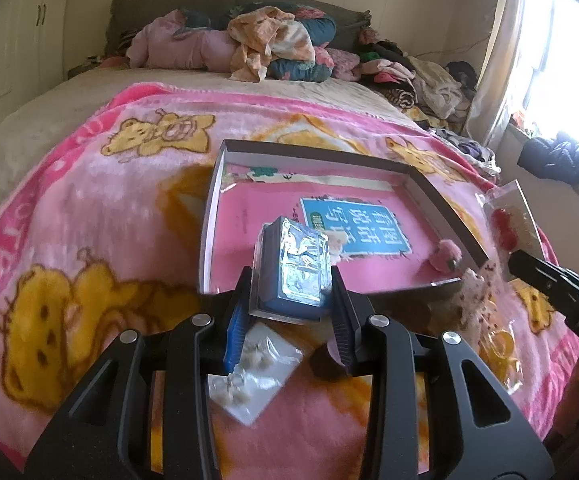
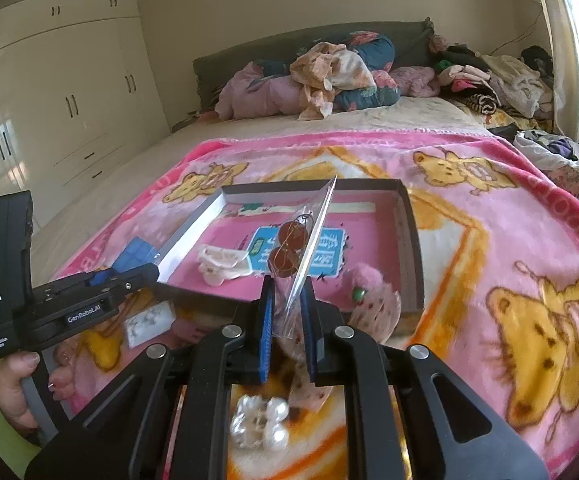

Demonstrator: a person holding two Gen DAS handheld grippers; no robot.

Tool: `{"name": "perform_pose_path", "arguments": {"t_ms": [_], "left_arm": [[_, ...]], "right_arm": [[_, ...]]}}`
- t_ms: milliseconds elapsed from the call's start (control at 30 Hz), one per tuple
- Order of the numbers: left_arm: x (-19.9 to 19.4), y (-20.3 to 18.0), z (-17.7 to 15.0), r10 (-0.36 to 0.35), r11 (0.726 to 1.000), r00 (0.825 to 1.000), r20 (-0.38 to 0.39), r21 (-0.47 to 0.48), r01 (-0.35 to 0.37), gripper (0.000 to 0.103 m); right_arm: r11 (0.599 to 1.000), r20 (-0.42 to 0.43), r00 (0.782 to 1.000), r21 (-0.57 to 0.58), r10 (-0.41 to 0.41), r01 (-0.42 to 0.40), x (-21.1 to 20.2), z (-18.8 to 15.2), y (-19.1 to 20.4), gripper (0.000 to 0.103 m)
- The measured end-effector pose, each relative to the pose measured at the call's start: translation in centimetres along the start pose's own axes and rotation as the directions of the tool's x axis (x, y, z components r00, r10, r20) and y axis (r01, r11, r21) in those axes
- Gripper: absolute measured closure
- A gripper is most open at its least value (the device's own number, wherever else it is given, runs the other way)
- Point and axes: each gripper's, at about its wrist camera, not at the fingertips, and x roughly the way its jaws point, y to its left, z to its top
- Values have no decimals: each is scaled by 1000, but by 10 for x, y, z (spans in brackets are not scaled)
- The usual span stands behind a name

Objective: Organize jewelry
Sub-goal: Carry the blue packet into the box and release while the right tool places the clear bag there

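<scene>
My left gripper (image 1: 291, 284) is shut on a blue box in clear shiny wrap (image 1: 291, 266), held at the near edge of the shallow open box (image 1: 441, 196) lined with a pink picture book. My right gripper (image 2: 289, 300) is shut on a clear packet with red round earrings (image 2: 295, 240), held upright at the box's near edge (image 2: 413, 240). The packet also shows in the left wrist view (image 1: 509, 220). A cream hair clip (image 2: 221, 264) and a pink fluffy piece (image 2: 363, 280) lie inside the box.
On the pink bear blanket (image 2: 509, 240) near me lie a clear bag of small white pieces (image 1: 255, 372), a dotted pink packet (image 1: 475, 300), a gold item in a bag (image 1: 501, 344) and a pearl hair clip (image 2: 259, 420). Piled clothes (image 2: 329, 72) sit at the bed's head.
</scene>
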Motion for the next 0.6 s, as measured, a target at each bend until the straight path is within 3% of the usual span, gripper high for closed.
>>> {"name": "perform_pose_path", "arguments": {"t_ms": [600], "left_arm": [[37,2,26,35,999,999,-22,32,-35,75]], "right_arm": [[997,-16,997,-8,-77,76,36,23,-36,90]]}}
